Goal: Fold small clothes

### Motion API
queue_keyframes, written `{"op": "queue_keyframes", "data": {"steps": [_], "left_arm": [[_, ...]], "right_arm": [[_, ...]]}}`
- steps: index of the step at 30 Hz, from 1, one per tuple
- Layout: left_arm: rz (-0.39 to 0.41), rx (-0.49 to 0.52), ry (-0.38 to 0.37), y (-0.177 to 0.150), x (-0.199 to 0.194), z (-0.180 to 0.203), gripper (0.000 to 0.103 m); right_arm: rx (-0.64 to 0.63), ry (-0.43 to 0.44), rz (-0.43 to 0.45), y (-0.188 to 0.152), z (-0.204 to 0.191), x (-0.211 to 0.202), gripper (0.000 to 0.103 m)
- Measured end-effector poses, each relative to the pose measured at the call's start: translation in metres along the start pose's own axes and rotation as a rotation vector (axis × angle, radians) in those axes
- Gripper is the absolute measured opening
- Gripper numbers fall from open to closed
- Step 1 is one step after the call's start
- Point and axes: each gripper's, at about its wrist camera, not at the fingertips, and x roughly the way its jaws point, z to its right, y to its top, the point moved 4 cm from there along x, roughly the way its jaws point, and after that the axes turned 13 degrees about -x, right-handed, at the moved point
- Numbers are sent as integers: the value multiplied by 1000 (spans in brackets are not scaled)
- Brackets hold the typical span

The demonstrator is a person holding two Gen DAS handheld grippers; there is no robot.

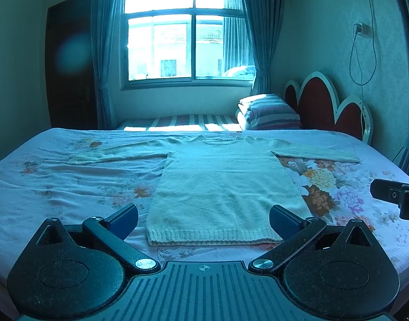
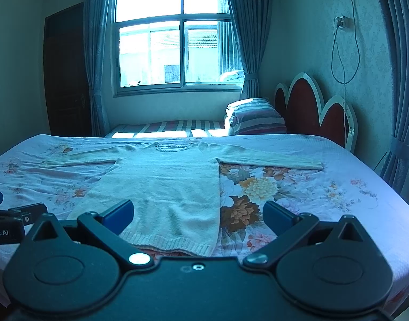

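Lying flat on the bed [image 1: 70, 184], a pale knit sweater [image 1: 220, 187] spreads both sleeves out sideways, its ribbed hem nearest the cameras and its neckline toward the window [image 1: 185, 29]. The left tool [image 1: 204, 220] hangs just above the hem, released, blue pads wide apart and touching nothing. The right tool [image 2: 197, 214] is likewise spread and empty, above the sweater's lower right corner and the floral bedspread. In the right wrist view, white lettering on the left tool's body reads "obot.AI", its start cut off.
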Motion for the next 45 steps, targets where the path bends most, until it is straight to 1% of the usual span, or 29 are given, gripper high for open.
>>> {"op": "queue_keyframes", "data": {"steps": [31,45], "left_arm": [[1,0,1,0,-3,-2,103],[2,-10,13,2,-2,-11,103]], "right_arm": [[-3,1,1,2,-1,-1,103],[-28,9,6,4,-10,-1,103]]}}
